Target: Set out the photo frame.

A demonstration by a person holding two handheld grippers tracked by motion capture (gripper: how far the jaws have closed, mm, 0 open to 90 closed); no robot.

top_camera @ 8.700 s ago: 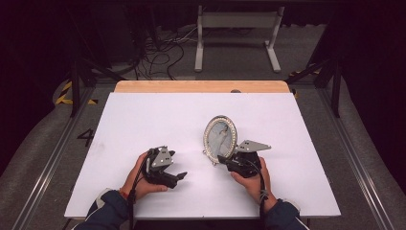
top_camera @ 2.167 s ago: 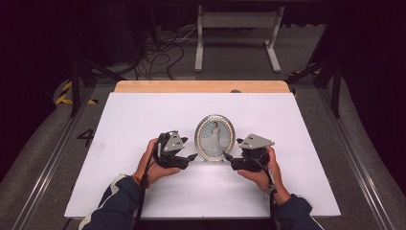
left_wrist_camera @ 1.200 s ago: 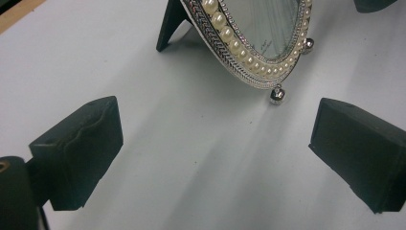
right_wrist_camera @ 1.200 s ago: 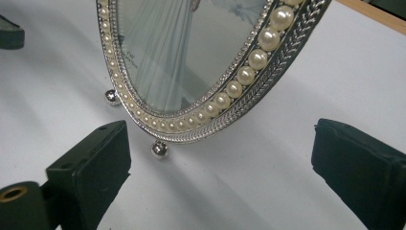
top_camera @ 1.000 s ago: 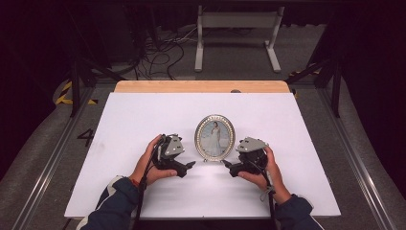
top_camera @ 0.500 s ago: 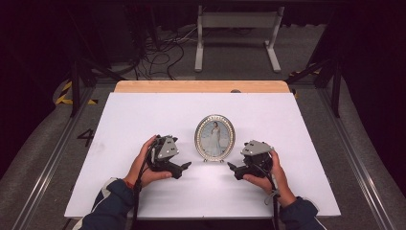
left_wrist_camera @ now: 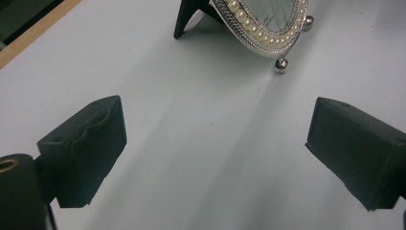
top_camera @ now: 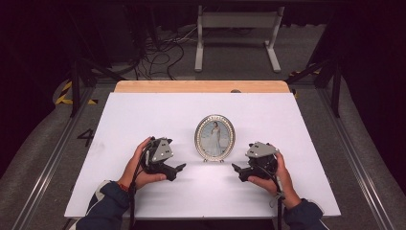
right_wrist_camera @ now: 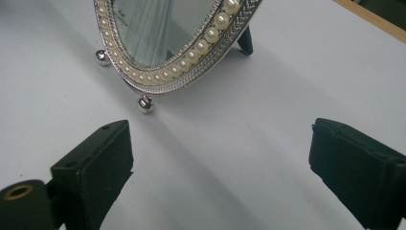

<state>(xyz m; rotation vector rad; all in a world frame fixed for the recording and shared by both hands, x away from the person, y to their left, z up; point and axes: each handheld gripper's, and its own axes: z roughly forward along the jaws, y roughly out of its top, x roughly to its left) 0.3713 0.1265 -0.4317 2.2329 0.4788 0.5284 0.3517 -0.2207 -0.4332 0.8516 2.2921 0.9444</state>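
I have the oval picture frame (top_camera: 215,137) standing upright on its ball feet and back stand near the middle of the white table (top_camera: 143,110). My left gripper (top_camera: 178,168) rests just left of the frame and my right gripper (top_camera: 235,168) just right of it, both apart from it, jaws spread wide and empty. I judge the standing-up step done. Next I only need to draw both grippers away from the frame without clipping a foot (right_wrist_camera: 145,104).
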